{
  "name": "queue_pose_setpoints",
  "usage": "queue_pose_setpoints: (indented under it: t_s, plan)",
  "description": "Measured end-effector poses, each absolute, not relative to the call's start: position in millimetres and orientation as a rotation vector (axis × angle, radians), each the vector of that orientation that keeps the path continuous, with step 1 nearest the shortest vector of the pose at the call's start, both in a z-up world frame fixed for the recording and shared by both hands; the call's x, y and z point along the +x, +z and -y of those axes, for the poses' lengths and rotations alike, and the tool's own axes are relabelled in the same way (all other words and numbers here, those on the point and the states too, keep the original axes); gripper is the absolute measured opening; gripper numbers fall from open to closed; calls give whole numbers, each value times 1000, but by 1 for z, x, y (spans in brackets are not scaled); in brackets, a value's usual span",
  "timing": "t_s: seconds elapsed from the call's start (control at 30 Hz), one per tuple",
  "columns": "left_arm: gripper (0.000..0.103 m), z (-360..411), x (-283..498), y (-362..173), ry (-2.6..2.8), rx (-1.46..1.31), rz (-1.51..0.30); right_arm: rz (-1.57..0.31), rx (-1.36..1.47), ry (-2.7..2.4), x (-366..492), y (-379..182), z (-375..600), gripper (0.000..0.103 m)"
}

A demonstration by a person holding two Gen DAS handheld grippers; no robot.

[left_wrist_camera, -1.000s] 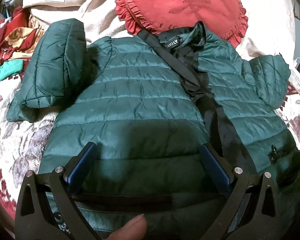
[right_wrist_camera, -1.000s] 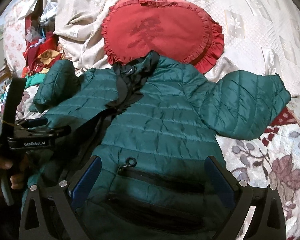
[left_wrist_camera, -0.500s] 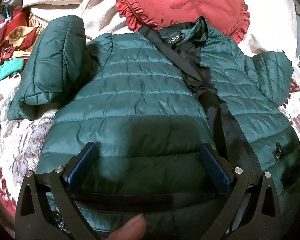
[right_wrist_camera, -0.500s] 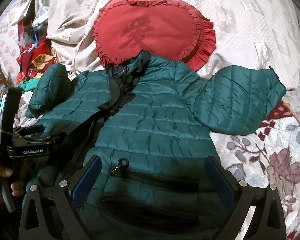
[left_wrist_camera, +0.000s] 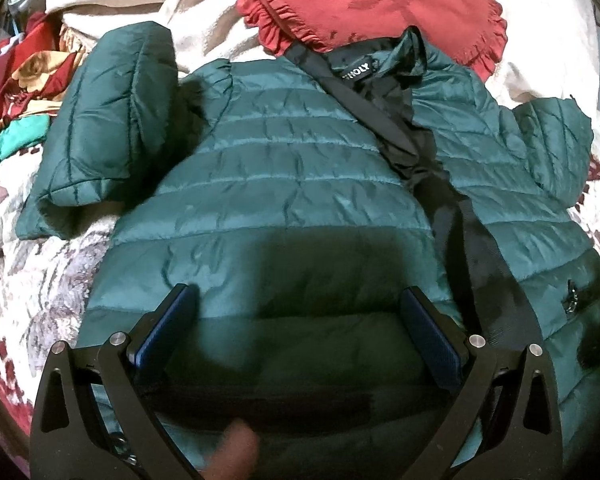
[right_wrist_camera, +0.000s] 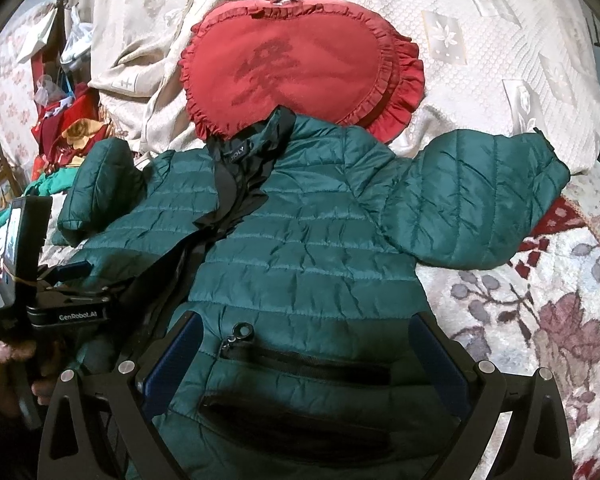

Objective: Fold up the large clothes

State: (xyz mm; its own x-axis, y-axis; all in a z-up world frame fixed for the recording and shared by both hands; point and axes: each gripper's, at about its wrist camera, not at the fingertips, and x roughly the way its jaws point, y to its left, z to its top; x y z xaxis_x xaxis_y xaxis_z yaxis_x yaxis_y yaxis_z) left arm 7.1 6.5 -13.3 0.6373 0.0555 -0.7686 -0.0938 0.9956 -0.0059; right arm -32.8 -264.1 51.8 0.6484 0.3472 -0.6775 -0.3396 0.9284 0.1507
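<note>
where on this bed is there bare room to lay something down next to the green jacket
Free: floral bedspread right of the jacket, below its spread sleeve; also a strip under the bent sleeve. Crowded: red cushion at the collar, clothes pile far left.

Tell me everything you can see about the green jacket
The jacket is a dark green quilted puffer of shiny fabric with a black lining, lying front up on a floral bedspread. Its front is unzipped and slightly parted. A black neck label is only partly legible. Both sleeves spread outward. A zipped pocket has a ring pull. The collar overlaps a red frilled cushion. Both open grippers, left and right, hover over the hem.
</note>
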Motion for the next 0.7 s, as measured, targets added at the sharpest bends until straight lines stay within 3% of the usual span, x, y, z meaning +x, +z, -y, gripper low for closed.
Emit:
queue_pose_setpoints:
  t_s: [0.2,0.7]
  plan:
    - [103,-14,-4,-11,109,-37,-864,-773,31,399,-31,52,267,102]
    - [103,-75,-29,71,223,-65,-712,-750,47,393,-33,56,273,102]
